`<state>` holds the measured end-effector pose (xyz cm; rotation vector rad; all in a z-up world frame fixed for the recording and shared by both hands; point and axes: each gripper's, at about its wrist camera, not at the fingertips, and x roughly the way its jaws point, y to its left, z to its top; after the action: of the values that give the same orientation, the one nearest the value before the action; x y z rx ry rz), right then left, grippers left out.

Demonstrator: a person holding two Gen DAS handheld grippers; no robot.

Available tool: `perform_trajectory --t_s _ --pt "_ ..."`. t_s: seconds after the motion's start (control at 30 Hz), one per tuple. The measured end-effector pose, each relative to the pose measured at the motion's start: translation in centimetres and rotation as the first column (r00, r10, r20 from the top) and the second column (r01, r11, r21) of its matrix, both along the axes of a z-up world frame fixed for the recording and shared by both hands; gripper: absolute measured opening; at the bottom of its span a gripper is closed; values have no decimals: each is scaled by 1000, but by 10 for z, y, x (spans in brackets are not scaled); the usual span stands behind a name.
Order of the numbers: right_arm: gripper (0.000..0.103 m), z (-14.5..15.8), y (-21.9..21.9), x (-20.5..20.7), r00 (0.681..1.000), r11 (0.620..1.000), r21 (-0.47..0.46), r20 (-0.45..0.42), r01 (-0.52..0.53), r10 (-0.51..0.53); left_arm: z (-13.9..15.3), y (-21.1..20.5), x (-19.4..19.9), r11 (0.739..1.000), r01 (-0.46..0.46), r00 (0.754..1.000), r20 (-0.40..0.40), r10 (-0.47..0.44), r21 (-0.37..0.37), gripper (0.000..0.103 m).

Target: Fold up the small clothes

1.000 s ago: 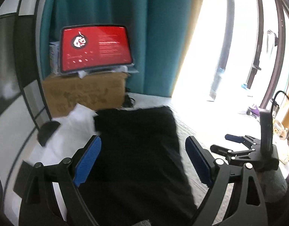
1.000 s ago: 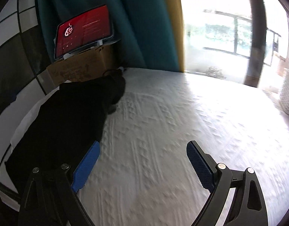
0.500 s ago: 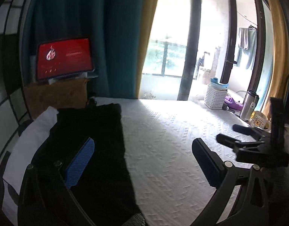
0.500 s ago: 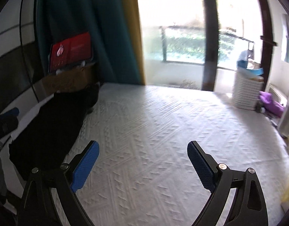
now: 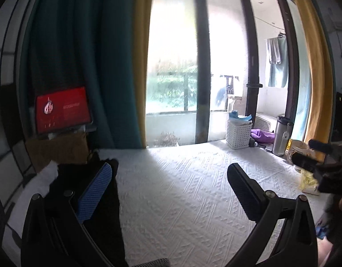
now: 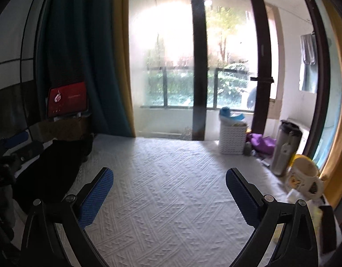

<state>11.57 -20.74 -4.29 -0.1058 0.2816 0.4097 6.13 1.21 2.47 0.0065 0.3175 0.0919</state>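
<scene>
A black garment (image 5: 108, 211) lies flat along the left side of the white textured bed cover (image 5: 182, 189); the right wrist view shows this garment (image 6: 53, 169) at the left. My left gripper (image 5: 169, 169) hangs above the cover with wide jaws and nothing between them; its left finger (image 5: 95, 189) overlaps the garment's edge in the picture. My right gripper (image 6: 168, 173) is over bare cover, its jaws opening and empty. Each gripper shows at the edge of the other's view: right gripper (image 5: 313, 153), left gripper (image 6: 21, 143).
A white basket (image 5: 238, 136), a purple cloth (image 5: 263, 134), a steel tumbler (image 5: 282, 135) and a mug (image 5: 300, 150) stand at the far right. A red-screened tablet (image 5: 63, 110) sits on a cardboard box (image 5: 57, 151) by teal curtains. A large window lies ahead.
Both views have swung right and lifted, away from the black garment toward the window. The garment has slid to the left edge. Both grippers' jaws stand a little wider.
</scene>
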Motion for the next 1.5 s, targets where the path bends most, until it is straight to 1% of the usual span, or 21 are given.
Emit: perform_trajectory --t_s 0.07,0.13,0.27,0.47,0.57,0.67,0.8,0.93,1.13,1.5 --pt "102 10 -15 -9 999 1000 23 39 19 -19 7 -10 -1 1000 21 999 27 -22 17 102" --pt "102 16 -24 -15 997 999 34 59 39 -41 14 -16 -2 999 25 997 67 -26 25 102" --pt "102 27 -33 -23 996 998 48 74 39 -42 26 -24 -5 999 34 991 131 -38 28 102" --pt "102 38 -27 -28 993 998 43 104 44 -48 30 -24 -5 998 37 984 170 -46 52 102" --pt "102 42 -20 -26 993 998 44 112 42 -46 29 -18 -5 999 25 983 179 -32 44 102" --pt "102 41 -12 -19 993 999 27 114 39 -42 25 -11 -2 1000 14 984 177 -17 23 102" --pt "103 37 -1 -9 995 1000 -1 96 31 -31 18 -4 5 1000 7 987 159 -9 11 102" --pt "103 31 8 -1 997 1000 -15 75 22 -21 15 1 8 1000 -1 987 159 1 2 102" --pt "103 28 13 5 998 999 -35 63 24 -22 10 5 11 1000 -10 988 154 13 -16 102" --pt "103 30 17 5 998 999 -45 66 26 -23 8 8 9 1000 -20 989 144 22 -20 102"
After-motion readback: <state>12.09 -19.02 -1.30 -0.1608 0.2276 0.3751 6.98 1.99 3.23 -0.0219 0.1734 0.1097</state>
